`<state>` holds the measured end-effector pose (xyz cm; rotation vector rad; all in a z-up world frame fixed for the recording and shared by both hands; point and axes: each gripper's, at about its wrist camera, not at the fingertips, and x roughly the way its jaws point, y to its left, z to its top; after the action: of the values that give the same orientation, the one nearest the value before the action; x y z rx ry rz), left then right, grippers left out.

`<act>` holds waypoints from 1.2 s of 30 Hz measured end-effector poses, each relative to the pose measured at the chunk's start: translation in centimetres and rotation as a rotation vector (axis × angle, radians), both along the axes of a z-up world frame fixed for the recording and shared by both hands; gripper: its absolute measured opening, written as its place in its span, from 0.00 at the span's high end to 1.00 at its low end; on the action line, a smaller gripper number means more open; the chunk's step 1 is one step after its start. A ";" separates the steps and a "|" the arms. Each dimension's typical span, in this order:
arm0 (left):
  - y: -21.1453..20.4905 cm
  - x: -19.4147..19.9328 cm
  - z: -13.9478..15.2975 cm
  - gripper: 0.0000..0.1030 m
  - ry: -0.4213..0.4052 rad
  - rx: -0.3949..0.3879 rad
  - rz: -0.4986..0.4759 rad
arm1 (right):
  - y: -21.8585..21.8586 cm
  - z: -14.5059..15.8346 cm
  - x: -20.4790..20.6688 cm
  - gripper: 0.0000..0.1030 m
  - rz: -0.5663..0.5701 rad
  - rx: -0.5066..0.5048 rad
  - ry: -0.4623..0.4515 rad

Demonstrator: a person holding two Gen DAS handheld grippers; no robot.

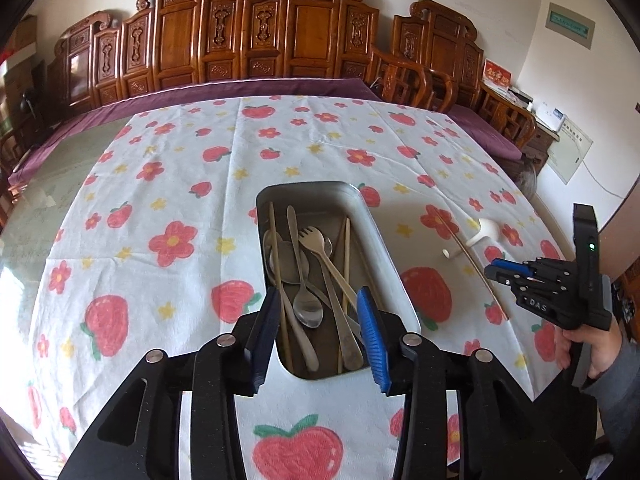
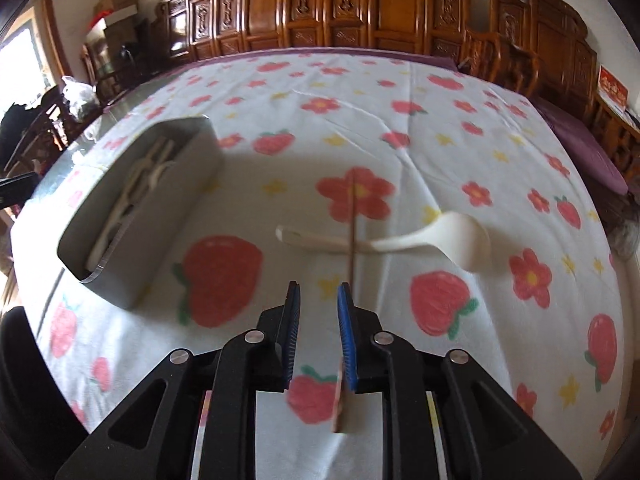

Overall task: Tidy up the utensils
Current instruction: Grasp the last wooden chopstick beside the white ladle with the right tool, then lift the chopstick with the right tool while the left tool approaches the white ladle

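Left wrist view shows the surface under a strawberry-and-flower printed white cloth [image 1: 168,184], bearing a grey rectangular metal tray [image 1: 394,268] filled with spoons, a fork and chopsticks. Beside it lies a white plastic ladle-shaped spoon [image 2: 432,240], crossed by a thin wooden chopstick [image 2: 353,232]. The left tool [image 1: 318,334] hangs wide over the tray; the right tool [image 2: 319,330] stands narrowly parted at the chopstick's near end.

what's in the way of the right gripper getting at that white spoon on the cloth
A chopstick lies across the white spoon, over its handle, and runs back to the right gripper. Its near end lies by the right-hand finger; whether it is gripped is unclear. Nothing else lies on the tablecloth between them; the metal tray sits off to the left.
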<state>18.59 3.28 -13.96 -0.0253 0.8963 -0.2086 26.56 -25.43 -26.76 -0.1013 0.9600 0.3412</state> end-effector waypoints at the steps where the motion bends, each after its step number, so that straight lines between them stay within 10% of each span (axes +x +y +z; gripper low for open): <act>1: -0.2 -0.1 -0.2 0.63 0.005 0.008 -0.004 | -0.2 -0.7 0.2 0.79 -0.009 -0.014 0.009; 20: -4.8 0.3 -1.4 0.63 0.041 0.040 -0.089 | 0.2 -2.3 0.1 0.94 0.023 -0.070 0.032; 36: -14.7 5.0 -4.2 0.62 0.077 0.091 -0.255 | -9.3 1.4 -3.7 0.94 -0.114 0.014 -0.006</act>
<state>23.64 -11.38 -18.18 0.1670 0.9846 -0.4060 22.86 -34.73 -25.34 -0.0348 0.9534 0.2424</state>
